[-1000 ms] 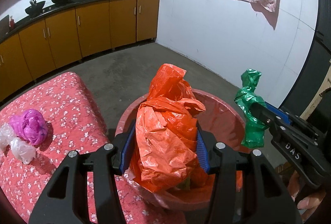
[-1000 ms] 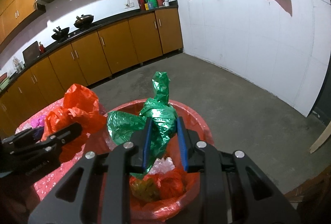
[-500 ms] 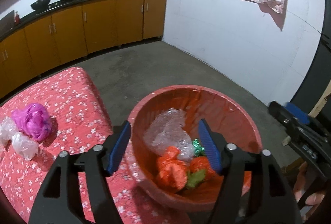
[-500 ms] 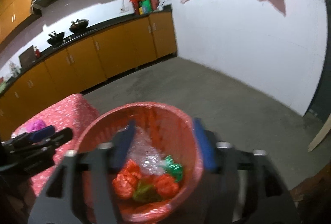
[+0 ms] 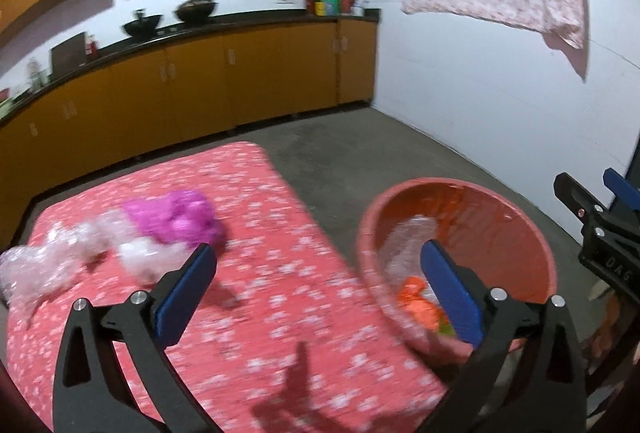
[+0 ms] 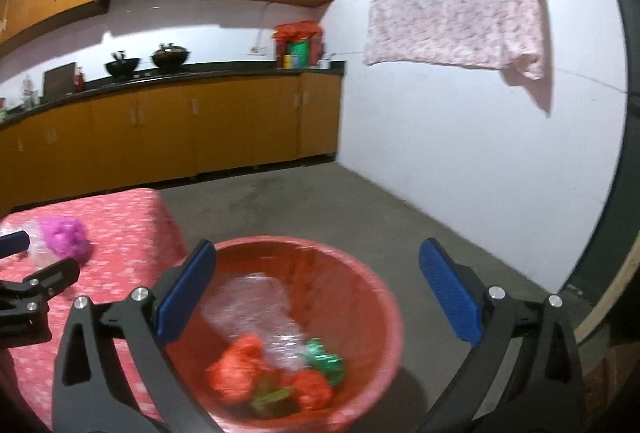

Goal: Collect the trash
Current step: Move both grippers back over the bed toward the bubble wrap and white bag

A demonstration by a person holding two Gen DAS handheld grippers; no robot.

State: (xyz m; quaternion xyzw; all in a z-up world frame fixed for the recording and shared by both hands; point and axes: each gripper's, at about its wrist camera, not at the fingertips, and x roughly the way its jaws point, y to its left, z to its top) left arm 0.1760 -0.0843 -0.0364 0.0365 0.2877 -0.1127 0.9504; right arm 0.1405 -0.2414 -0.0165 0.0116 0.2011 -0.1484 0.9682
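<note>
With orange and green bags [image 6: 276, 379] already in the red bin [image 6: 384, 313], both the left gripper [image 5: 316, 293] and right gripper [image 6: 316, 293] hang empty, jaws opening wide, while a purple bag [image 5: 176, 219] and seemingly clear wrappers [image 5: 48, 261] wait on the tabletop [image 5: 280, 313].

Dim indoor light, motion blur, fisheye-bent edges.

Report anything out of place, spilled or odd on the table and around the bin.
Nothing spilled or damaged. A purple bag and clear crumpled plastic lie uncollected on the floral tablecloth; the red bin stands upright holding orange and green bags.
</note>
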